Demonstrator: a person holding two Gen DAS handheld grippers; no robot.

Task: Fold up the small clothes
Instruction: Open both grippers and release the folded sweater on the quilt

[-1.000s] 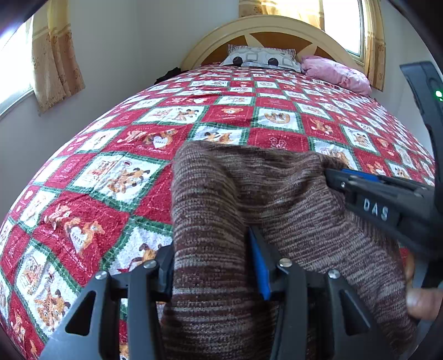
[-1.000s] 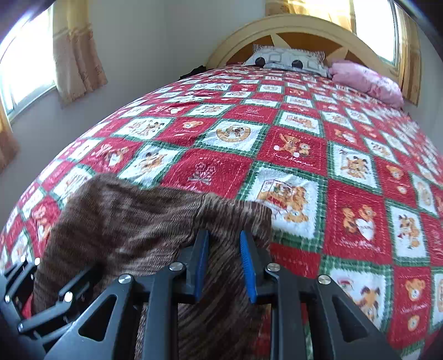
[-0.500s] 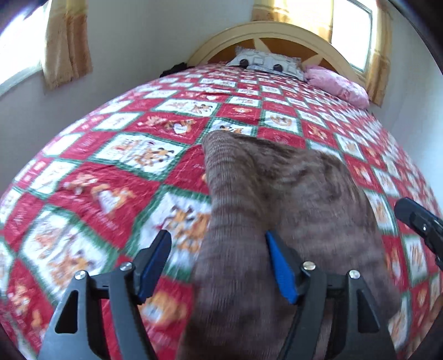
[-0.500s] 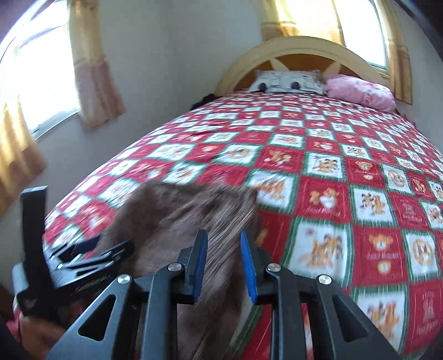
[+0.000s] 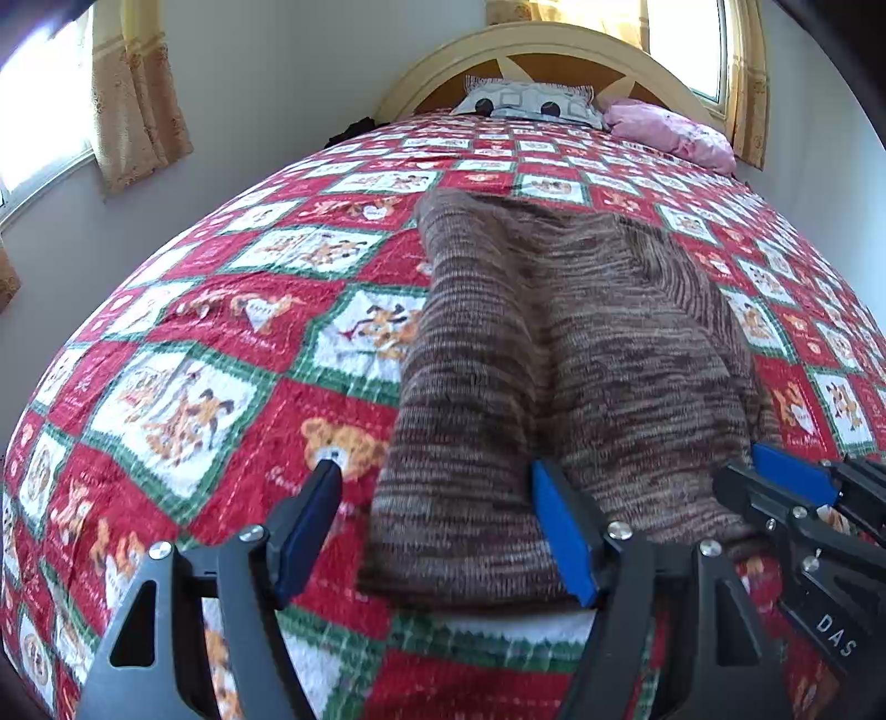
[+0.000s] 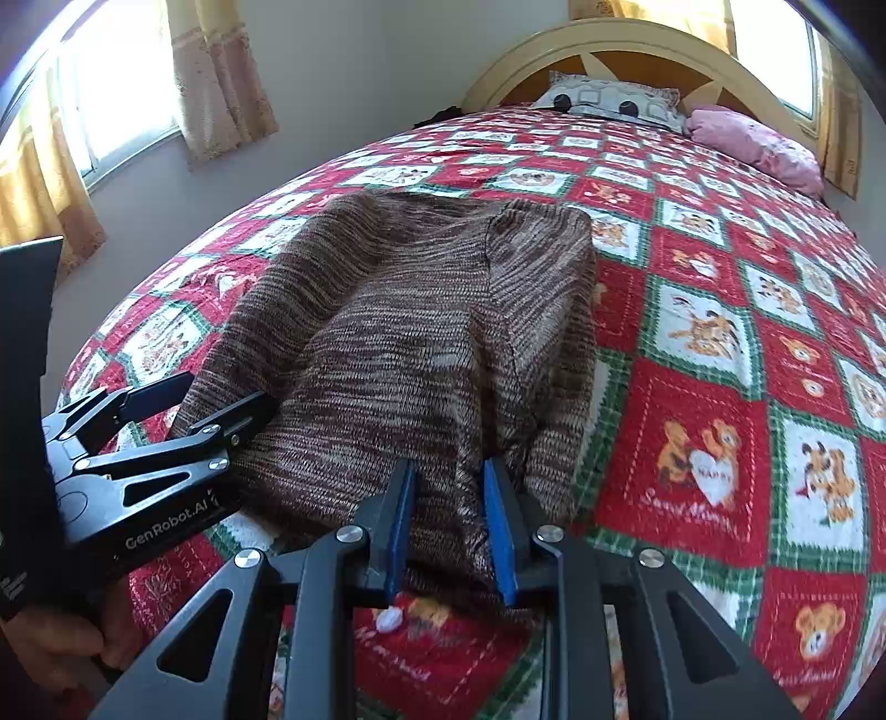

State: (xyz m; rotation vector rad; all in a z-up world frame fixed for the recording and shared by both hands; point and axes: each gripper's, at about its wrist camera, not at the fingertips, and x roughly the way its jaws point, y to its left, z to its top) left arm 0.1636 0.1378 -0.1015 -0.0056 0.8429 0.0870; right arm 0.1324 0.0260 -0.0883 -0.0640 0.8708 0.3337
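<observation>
A brown striped knit garment [image 5: 559, 354] lies spread lengthwise on the bed, also in the right wrist view [image 6: 410, 332]. My left gripper [image 5: 437, 515] is open, its jaws wide apart at the garment's near left corner, with the right pad over the cloth. In the right wrist view the left gripper [image 6: 183, 410] shows at the left edge. My right gripper [image 6: 448, 520] is shut on the garment's near hem, cloth pinched between the blue pads. It shows at the right edge of the left wrist view [image 5: 775, 487].
The bed has a red, green and white patchwork quilt [image 5: 232, 354] with bear pictures. A patterned pillow [image 5: 526, 102] and a pink pillow [image 5: 670, 133] lie by the curved headboard [image 6: 653, 50]. Curtained windows are on the left wall and behind the headboard.
My left gripper has opened and let go of the garment's hem. The garment has gone from lifted to lying flat on the quilt. The right gripper stays shut on the cloth.
</observation>
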